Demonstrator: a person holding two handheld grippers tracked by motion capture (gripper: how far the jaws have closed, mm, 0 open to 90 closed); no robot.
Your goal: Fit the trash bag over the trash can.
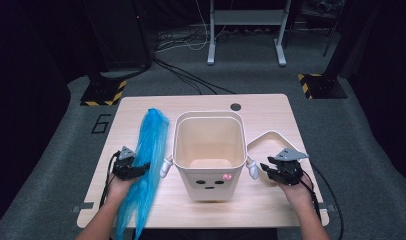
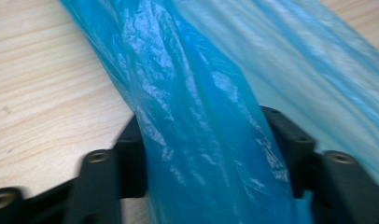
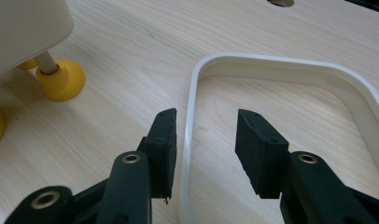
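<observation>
Blue bag (image 2: 201, 140) is lying lengthwise left of the bin (image 1: 209, 150), running near-to-far; I'm clamping it in my left gripper (image 1: 132, 169). Right gripper (image 3: 204, 140) is hovering with jaws wide, straddling the white ring's (image 3: 281, 65) rim.

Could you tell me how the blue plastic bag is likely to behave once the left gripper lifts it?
The bag looks thin and crinkled, so it will probably droop limply. Its glossy film may slip between the left gripper's jaws. It seems very light.
</observation>
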